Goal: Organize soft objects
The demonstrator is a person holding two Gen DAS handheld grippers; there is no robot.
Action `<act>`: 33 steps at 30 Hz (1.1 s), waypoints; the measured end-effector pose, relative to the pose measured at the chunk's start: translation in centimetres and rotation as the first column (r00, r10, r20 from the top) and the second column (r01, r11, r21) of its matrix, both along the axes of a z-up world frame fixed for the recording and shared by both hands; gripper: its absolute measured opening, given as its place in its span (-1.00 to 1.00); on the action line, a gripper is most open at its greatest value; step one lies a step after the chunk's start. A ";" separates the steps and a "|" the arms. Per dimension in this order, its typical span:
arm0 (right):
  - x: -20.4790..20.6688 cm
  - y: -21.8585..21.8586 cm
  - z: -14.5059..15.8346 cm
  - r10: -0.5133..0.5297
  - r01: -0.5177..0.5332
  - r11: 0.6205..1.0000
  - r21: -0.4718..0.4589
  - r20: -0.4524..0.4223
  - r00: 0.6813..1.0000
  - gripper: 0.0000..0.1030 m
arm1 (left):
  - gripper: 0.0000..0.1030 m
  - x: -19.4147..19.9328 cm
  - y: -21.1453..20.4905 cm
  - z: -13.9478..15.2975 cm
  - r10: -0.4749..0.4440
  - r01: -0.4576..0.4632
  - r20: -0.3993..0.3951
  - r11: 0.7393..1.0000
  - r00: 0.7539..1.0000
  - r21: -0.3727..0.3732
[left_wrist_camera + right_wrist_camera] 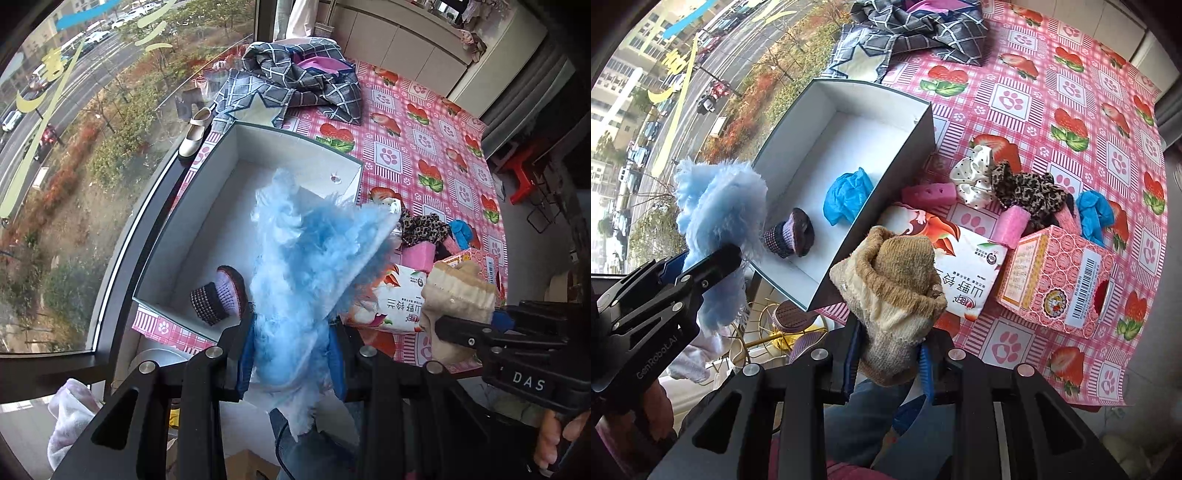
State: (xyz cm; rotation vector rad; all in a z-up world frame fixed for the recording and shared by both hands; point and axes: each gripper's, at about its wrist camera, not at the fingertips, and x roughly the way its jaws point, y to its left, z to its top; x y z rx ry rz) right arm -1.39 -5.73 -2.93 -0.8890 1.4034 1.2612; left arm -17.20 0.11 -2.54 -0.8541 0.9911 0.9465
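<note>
hidden: blue glove (847,197) behind fluffy cloth (306,258), left view | cut off: checked fabric (916,26), top edge

right gripper (888,365): clamps beige sock (894,295) | left gripper (729,254): clamps blue fluffy cloth (716,199)

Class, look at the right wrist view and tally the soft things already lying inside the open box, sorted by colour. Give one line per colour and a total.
Inside the box:
Blue: 1, a crumpled blue glove
Purple: 1, a knitted purple sock
Total: 2
</note>
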 end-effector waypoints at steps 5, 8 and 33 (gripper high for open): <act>-0.6 0.5 -0.1 0.021 -0.021 1.000 -0.003 -0.004 1.000 -0.45 | -0.29 -0.7 0.2 0.0 0.023 -0.023 -0.001 1.000 1.000 -0.002; -0.9 0.7 0.0 0.030 -0.030 1.000 -0.002 -0.005 1.000 -0.45 | -0.29 -1.0 0.2 -0.1 0.032 -0.032 -0.001 0.999 0.999 -0.003; -1.1 1.4 -0.3 0.038 -0.038 0.999 -0.005 -0.009 0.999 -0.45 | -0.29 -1.3 0.6 -0.4 0.050 -0.050 -0.001 0.999 0.999 -0.012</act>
